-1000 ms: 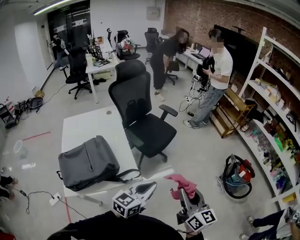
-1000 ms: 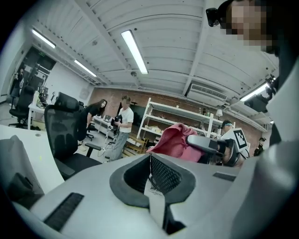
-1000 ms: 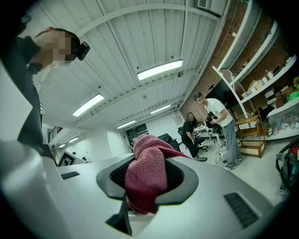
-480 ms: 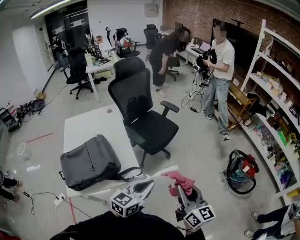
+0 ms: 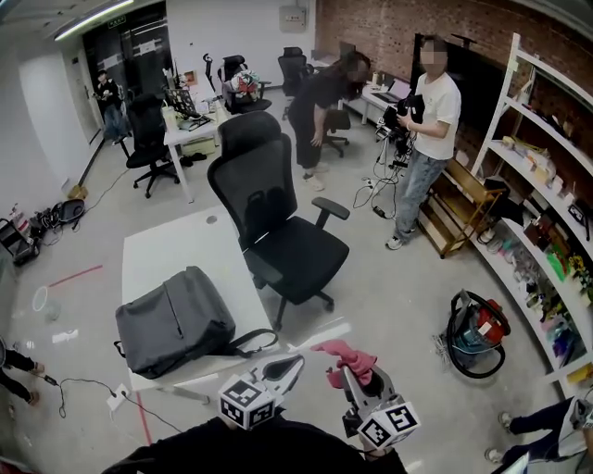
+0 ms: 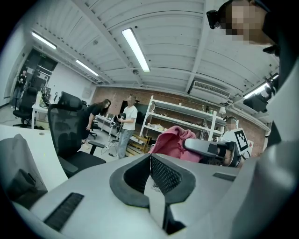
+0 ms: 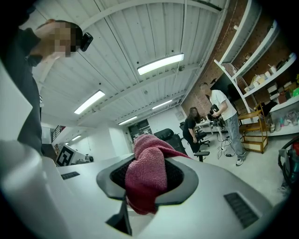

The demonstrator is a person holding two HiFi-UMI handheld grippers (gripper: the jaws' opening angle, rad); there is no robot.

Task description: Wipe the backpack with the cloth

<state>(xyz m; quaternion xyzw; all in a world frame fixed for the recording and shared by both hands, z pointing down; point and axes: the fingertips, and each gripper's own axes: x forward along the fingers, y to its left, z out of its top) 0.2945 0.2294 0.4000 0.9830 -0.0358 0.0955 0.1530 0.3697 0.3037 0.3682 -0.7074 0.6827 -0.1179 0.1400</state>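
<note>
The right gripper (image 5: 350, 372) is clamping the pink cloth (image 5: 341, 354) well apart from the backpack (image 5: 174, 321) lying on the table (image 5: 176, 250); the left gripper (image 5: 298, 363) is hanging closed, empty. Unpinned, the backpack could be sliding under the wipe, or the cloth slipping free.

A black chair (image 5: 278, 222) is standing mid-room on a grey floor (image 5: 389, 305). A white table (image 5: 171, 255) is sitting just left of the chair. Behind the chair, a desk (image 5: 190, 134) with more dark chairs is standing before a white wall (image 5: 232, 28) and dark doors (image 5: 130, 46). Right of the chair, a brick wall (image 5: 371, 28) is running back, white shelves (image 5: 542, 176) are lining the side, and a red vacuum (image 5: 477, 331) is lying on the floor. Strip lights (image 6: 135, 49) are glowing above the chair.
</note>
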